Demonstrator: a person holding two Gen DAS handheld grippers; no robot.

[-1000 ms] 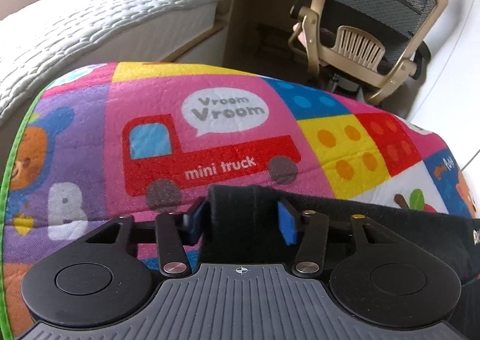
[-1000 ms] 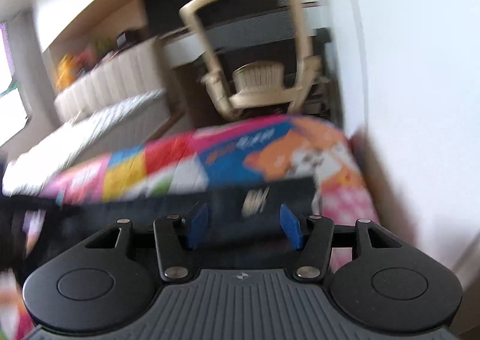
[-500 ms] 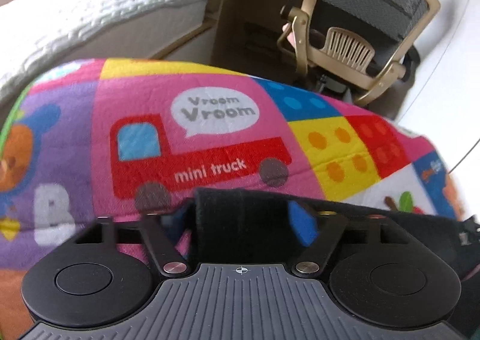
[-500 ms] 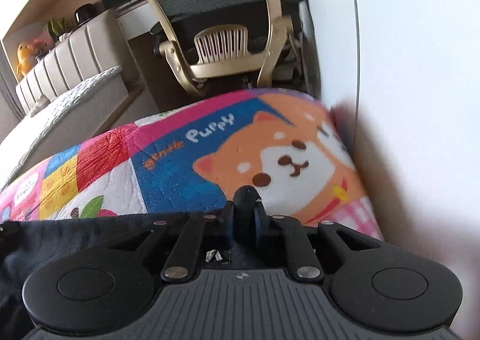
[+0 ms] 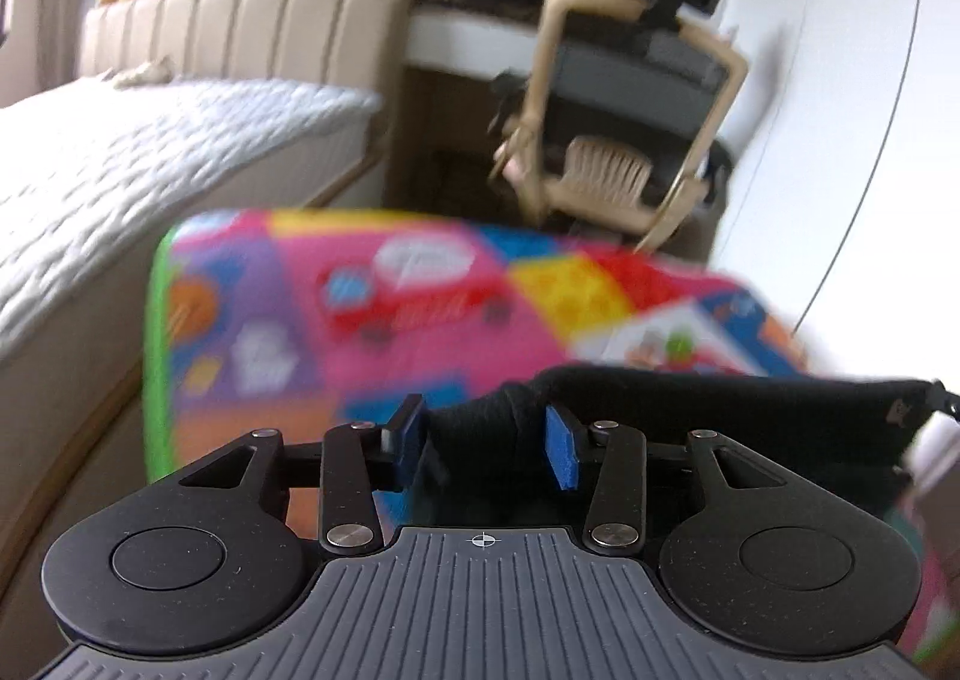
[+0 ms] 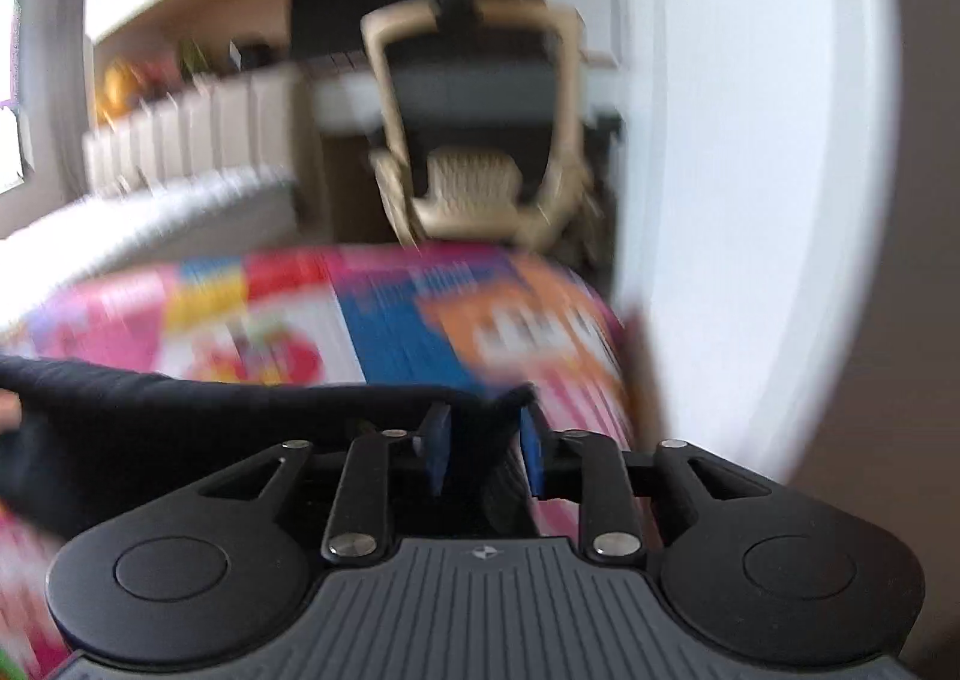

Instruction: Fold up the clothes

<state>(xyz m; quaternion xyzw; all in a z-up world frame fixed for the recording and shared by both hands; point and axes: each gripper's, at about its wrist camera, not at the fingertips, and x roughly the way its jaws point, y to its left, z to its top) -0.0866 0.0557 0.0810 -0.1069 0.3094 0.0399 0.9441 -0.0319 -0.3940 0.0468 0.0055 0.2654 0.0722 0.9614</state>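
Left wrist view: left hand-held gripper (image 5: 486,449) has a bunched fold of the black garment (image 5: 720,416) between its blue pads (image 5: 561,455). Its jaws have just been closing, with cloth in the gap. The cloth fills that gap and meets both pads, so I read it as clenched on the garment. The garment stretches taut from the gripper toward the right edge of frame, lifted over the play mat (image 5: 420,308). The mat is motion-blurred; the red truck print sits beyond the gripper. Bed (image 5: 150,152) is left of the mat, the beige chair (image 5: 606,140) past the mat's far edge, and the white wall (image 5: 852,110) right of the mat.

Right wrist view: right hand-held gripper (image 6: 485,452) sits with its pads close together and a pinch of the same garment (image 6: 180,416) between them. Its jaws have just been opening a little, with cloth still in the gap; it reads as grasping the garment's corner. The garment runs from the gripper to the left edge of frame, above the mat (image 6: 420,320). The chair (image 6: 474,140) is beyond the mat's far edge, the wall (image 6: 750,170) is right of the mat, and the bed (image 6: 150,218) is at the mat's far left. The frame is heavily blurred.
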